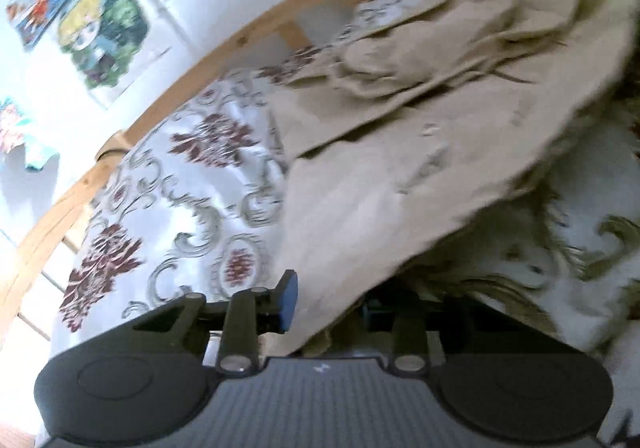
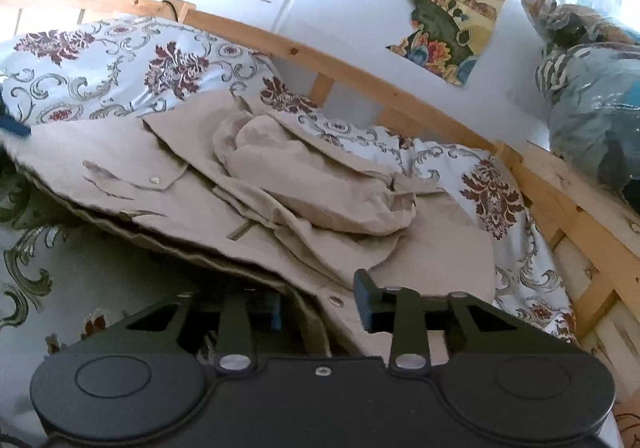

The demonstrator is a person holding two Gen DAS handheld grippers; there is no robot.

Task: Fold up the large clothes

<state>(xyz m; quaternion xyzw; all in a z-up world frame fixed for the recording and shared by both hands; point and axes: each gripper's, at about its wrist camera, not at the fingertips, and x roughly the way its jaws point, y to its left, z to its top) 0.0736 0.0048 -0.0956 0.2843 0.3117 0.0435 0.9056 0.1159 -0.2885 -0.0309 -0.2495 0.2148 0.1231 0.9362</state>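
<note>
A large beige coat [image 2: 280, 184] with snap buttons lies crumpled on a bed, its olive lining [image 2: 192, 248] showing along the near edge. My right gripper [image 2: 320, 308] is shut on the coat's near hem beside a snap button; folded fabric fills the gap between its blue pads [image 2: 364, 304]. My left gripper [image 1: 330, 306] is shut on another edge of the same coat [image 1: 400, 176]. Its left pad [image 1: 290, 300] shows, while the cloth hides the other. That edge is lifted off the bed, and the left view is blurred.
The bed has a white cover [image 2: 100, 60] with maroon and grey flowers. A wooden bed rail [image 2: 360, 72] runs along the far side, against a white wall with colourful pictures [image 2: 452, 20]. Plastic-wrapped bundles [image 2: 592, 100] are stacked at the right end.
</note>
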